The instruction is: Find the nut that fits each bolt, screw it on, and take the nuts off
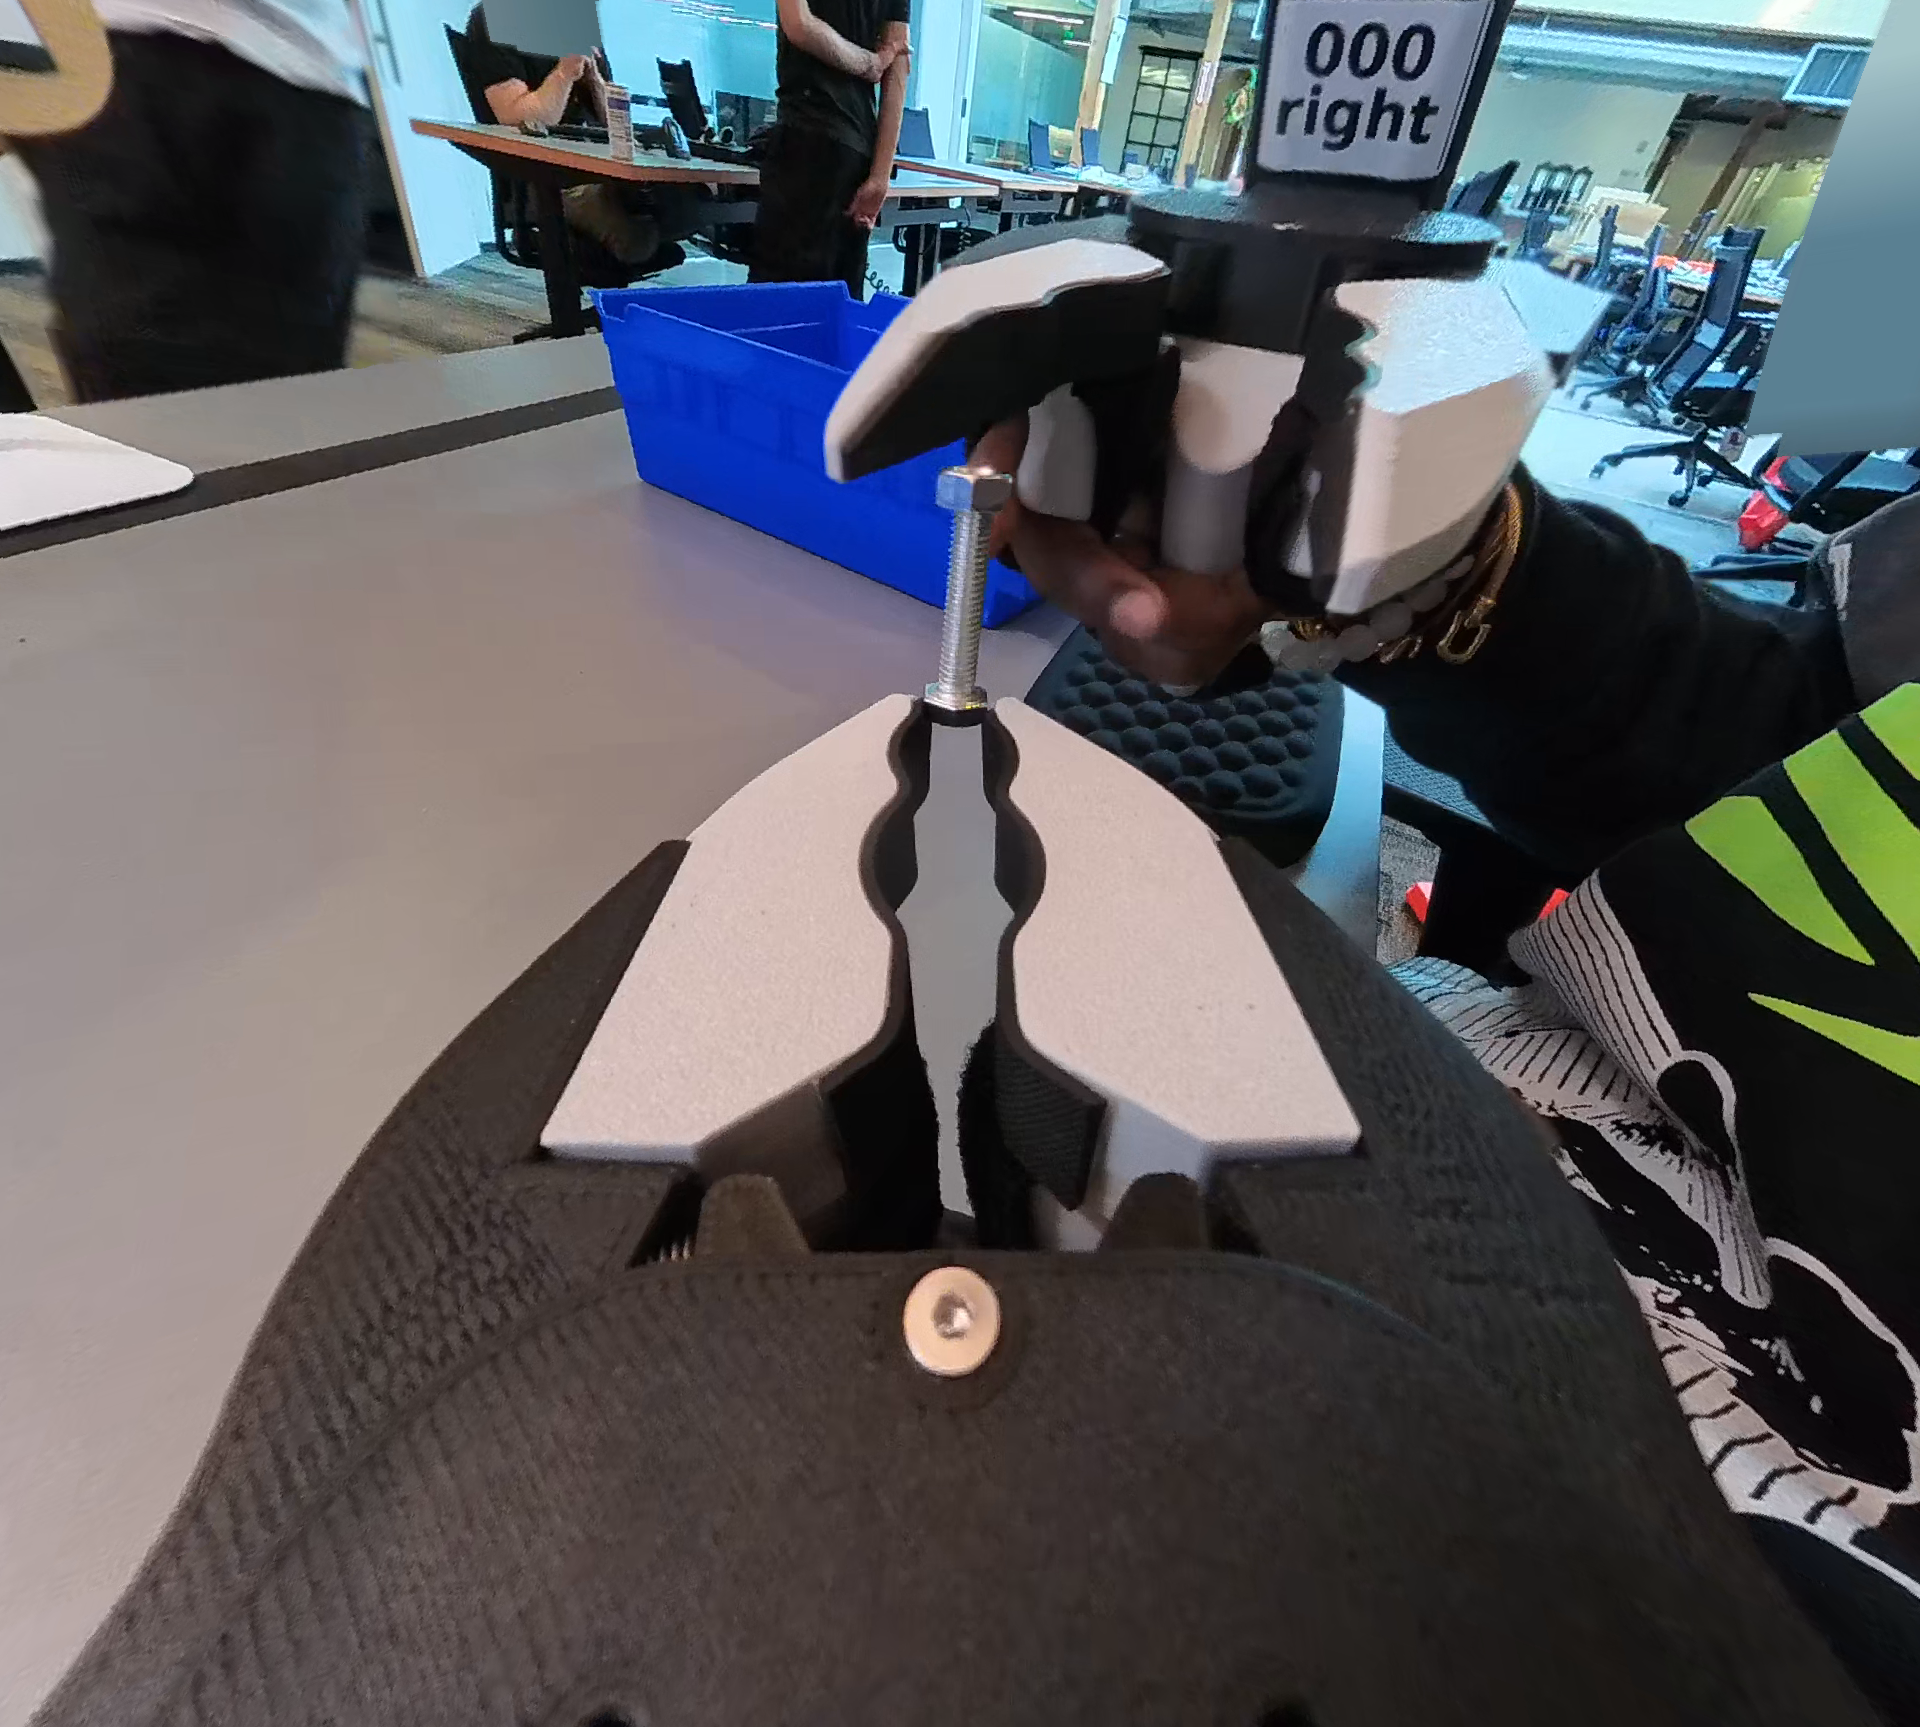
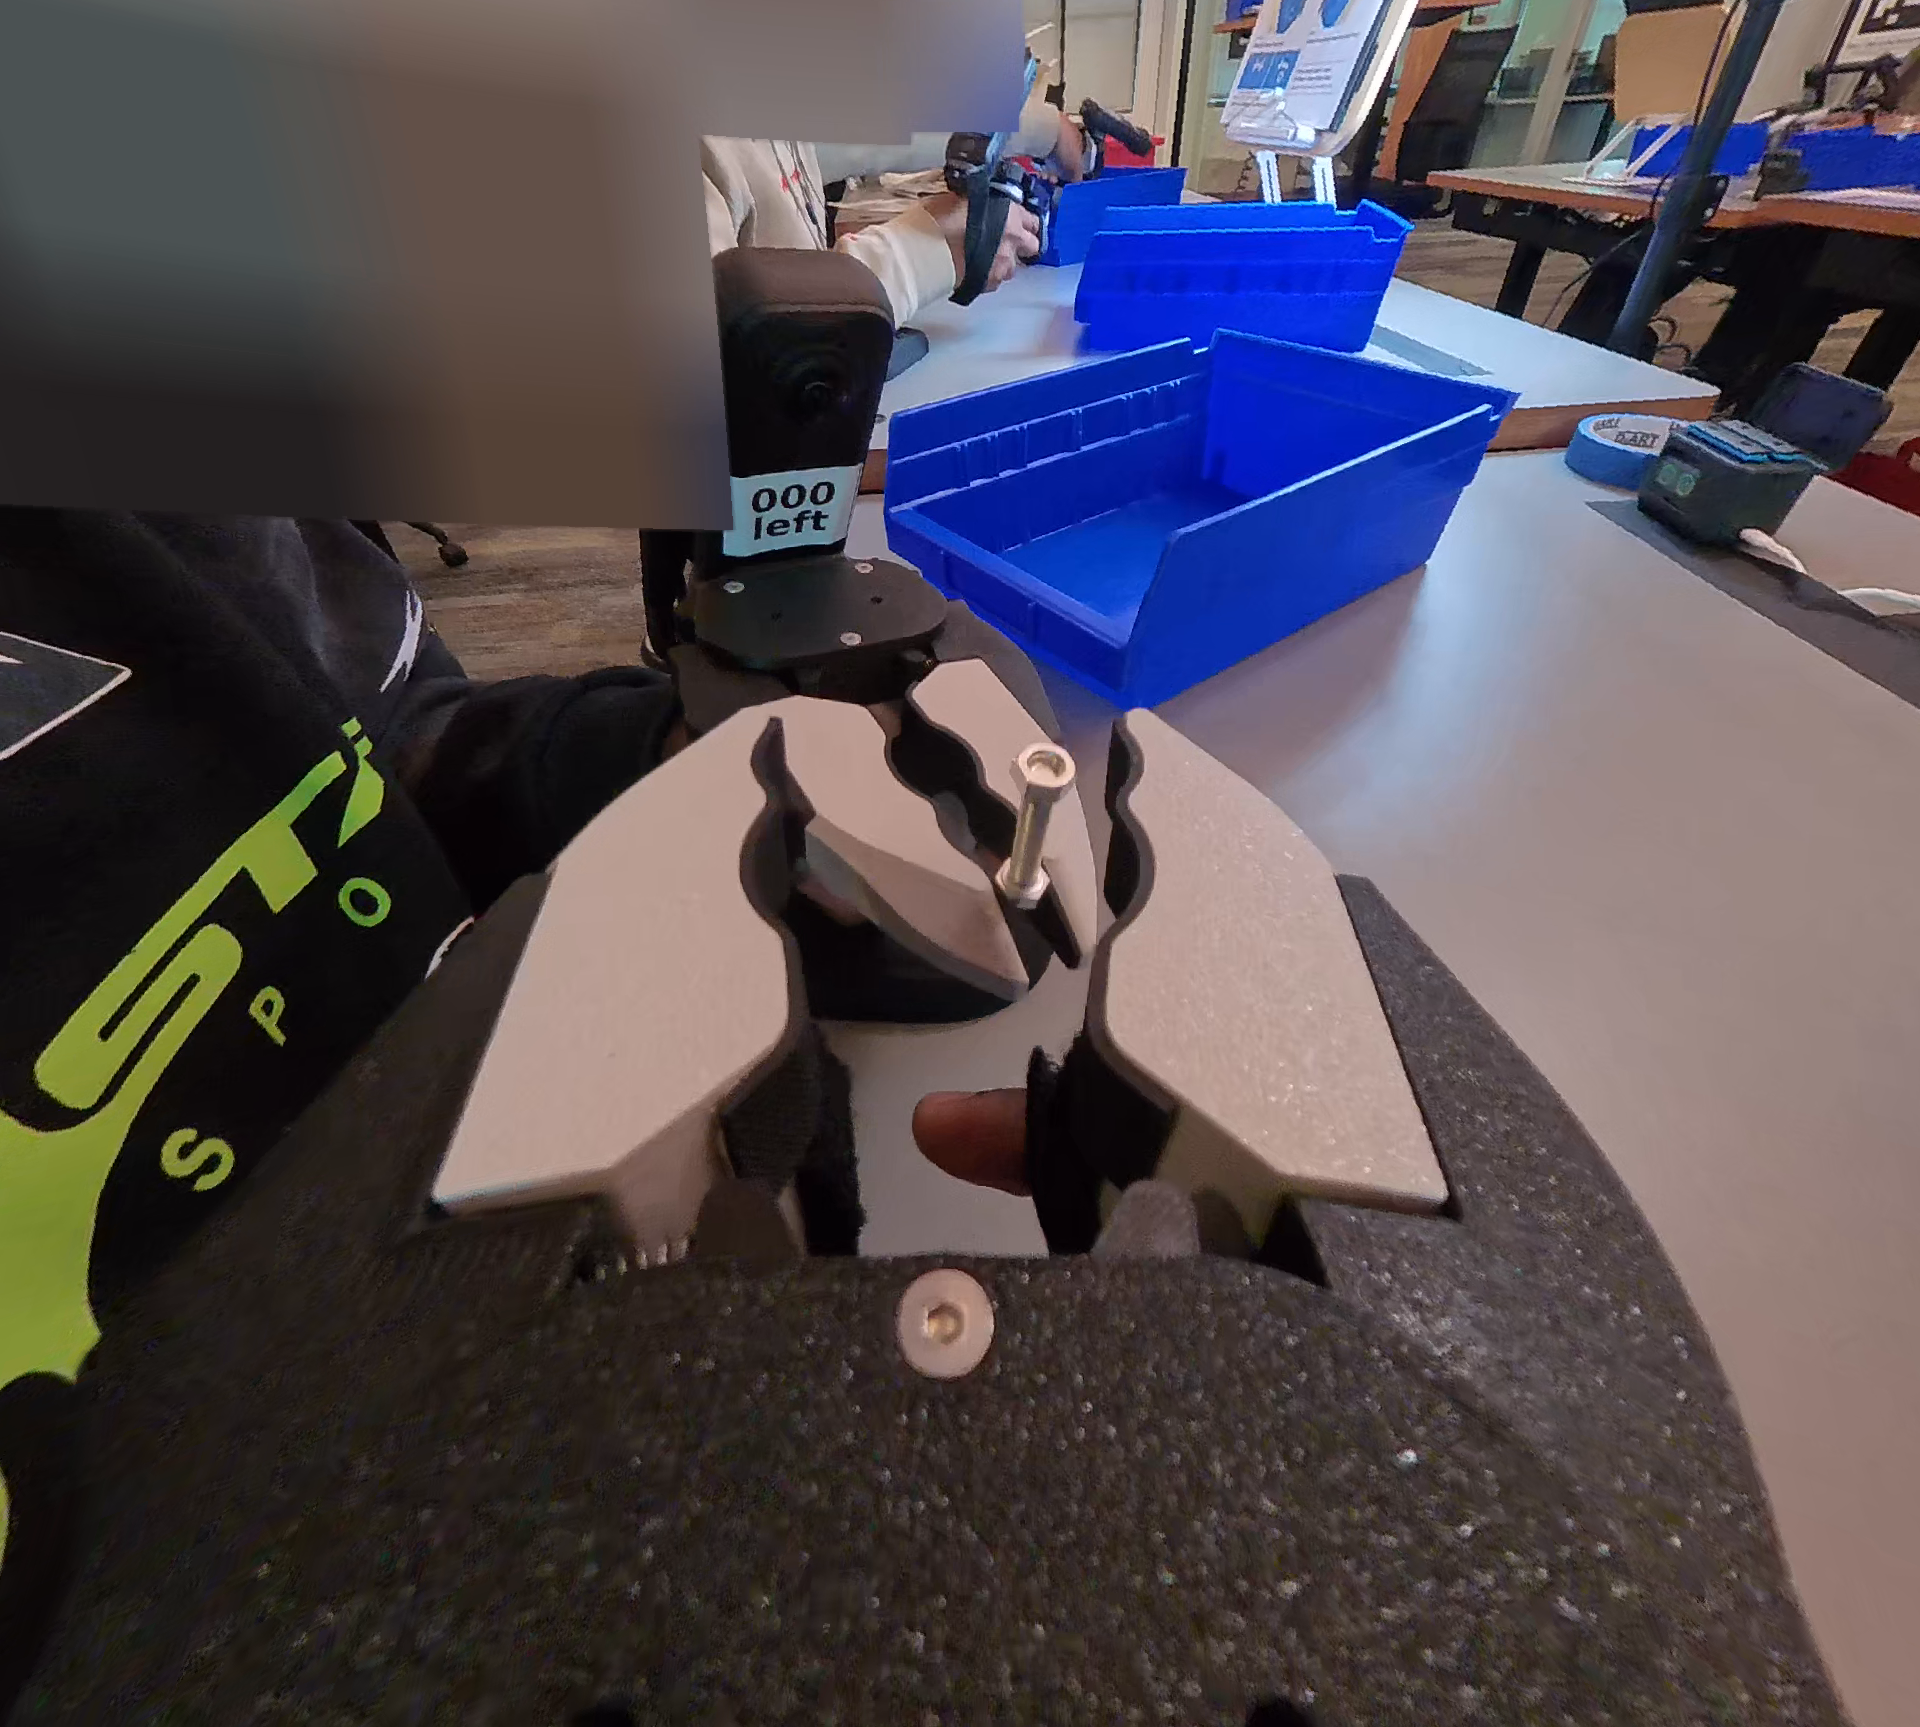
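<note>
The left gripper [image 1: 957, 721] was found clenched at its fingertips on a silver nut [image 1: 957, 696] threaded at the lower end of a silver bolt [image 1: 963, 581]. The bolt's long axis was seen standing upright from those tips, hex head uppermost. The right gripper [image 2: 940, 747] was held released, jaws wide, directly above, with the bolt head between its fingers but touched by neither. The bolt head was judged the next grip point, from above. A blue bin [image 1: 748, 399] was noted behind on the grey table [image 1: 364, 690].

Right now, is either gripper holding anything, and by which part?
The left gripper pinches the silver hex nut threaded on the upright silver threaded bolt. The right gripper is open around the bolt head, holding nothing.
</note>
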The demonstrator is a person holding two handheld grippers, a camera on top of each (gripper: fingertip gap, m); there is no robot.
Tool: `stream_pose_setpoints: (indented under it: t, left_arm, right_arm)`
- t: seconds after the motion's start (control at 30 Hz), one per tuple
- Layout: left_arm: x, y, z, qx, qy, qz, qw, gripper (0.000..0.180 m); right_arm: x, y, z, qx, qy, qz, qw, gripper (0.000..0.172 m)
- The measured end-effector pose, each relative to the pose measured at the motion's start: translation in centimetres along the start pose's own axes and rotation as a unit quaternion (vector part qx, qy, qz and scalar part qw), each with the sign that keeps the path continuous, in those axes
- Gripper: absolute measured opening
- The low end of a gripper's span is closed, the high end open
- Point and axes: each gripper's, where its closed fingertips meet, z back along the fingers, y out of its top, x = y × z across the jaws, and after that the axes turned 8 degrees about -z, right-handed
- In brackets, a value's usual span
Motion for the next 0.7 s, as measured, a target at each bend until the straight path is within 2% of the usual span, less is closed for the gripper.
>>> stream_pose_setpoints:
  t: [0.17,0.43,0.6,0.7]
  left_arm:
    - [-0.2,0.1,0.1,0.003,0.004,0.006,1.0,0.01]
    - [-0.6,0.0,0.2,0.006,0.011,0.016,1.0,0.01]
    - [-0.6,0.1,0.2,0.008,0.011,0.016,1.0,0.009]
    - [-0.4,0.1,0.1,0.006,0.009,0.012,1.0,0.009]
  right_arm:
    - [-0.2,-0.1,-0.5,0.005,0.009,-0.005,1.0,0.059]
    - [-0.2,-0.4,0.5,0.006,-0.004,-0.008,1.0,0.057]
    - [-0.4,-0.4,1.4,0.015,-0.011,-0.006,1.0,0.049]
    - [0.4,-0.1,1.4,0.032,-0.026,-0.008,0.999,0.053]
